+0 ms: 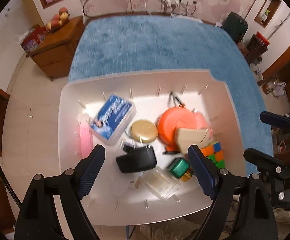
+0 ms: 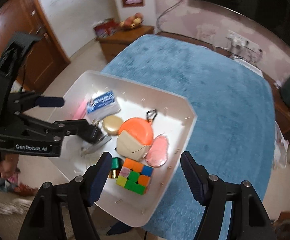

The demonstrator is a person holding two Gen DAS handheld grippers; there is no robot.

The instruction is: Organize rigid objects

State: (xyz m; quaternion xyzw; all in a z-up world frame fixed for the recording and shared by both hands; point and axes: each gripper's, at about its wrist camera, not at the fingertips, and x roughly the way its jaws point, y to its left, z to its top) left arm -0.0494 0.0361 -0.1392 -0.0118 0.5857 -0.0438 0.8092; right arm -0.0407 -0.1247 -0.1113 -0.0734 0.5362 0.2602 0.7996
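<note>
A white plastic bin (image 1: 235, 120) (image 2: 187, 132) sits at the near edge of a blue furry table cover. In it lie a blue-labelled box (image 1: 112, 119) (image 2: 102, 103), a gold round tin (image 1: 143, 131) (image 2: 111, 125), an orange and beige pouch (image 1: 177, 126) (image 2: 134, 138), a colour cube (image 1: 215, 154) (image 2: 135, 177), a black charger (image 1: 136, 160), a green and gold bottle (image 1: 181, 169) and a clear jar (image 1: 162, 182). My left gripper (image 1: 148, 158) (image 2: 74, 116) is open above the charger. My right gripper (image 2: 145, 170) is open above the cube.
The blue cover (image 1: 155, 44) (image 2: 225, 100) stretches behind and to the right of the bin. A wooden cabinet (image 1: 54, 46) with fruit stands to the far left. A power strip with cables (image 1: 175, 0) is on the back wall.
</note>
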